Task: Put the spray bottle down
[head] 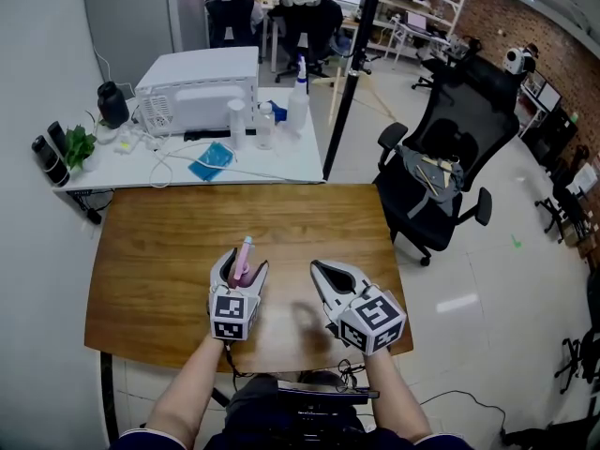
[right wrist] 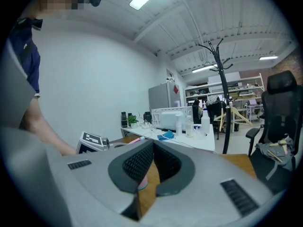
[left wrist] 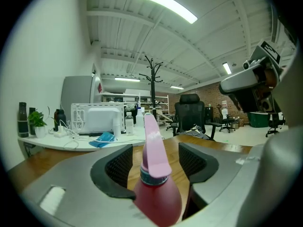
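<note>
The pink spray bottle (head: 242, 257) is on the brown wooden table (head: 141, 251), its nozzle pointing away from me. My left gripper (head: 244, 263) is around it with its jaws wide apart. In the left gripper view the bottle (left wrist: 154, 178) rises between the two dark pads (left wrist: 118, 167), with a gap on each side of its neck. My right gripper (head: 319, 268) rests to the right of it on the table, jaws together and empty. In the right gripper view its pads (right wrist: 137, 162) meet at the tips, and the left gripper's marker cube (right wrist: 92, 140) shows at the left.
Behind the wooden table is a white table (head: 281, 162) with a microwave (head: 199, 90), clear bottles (head: 265, 125), a white spray bottle (head: 298, 101), a blue cloth (head: 212, 158) and cables. A black coat-stand pole (head: 349, 82) and a black office chair (head: 441, 172) stand at the right.
</note>
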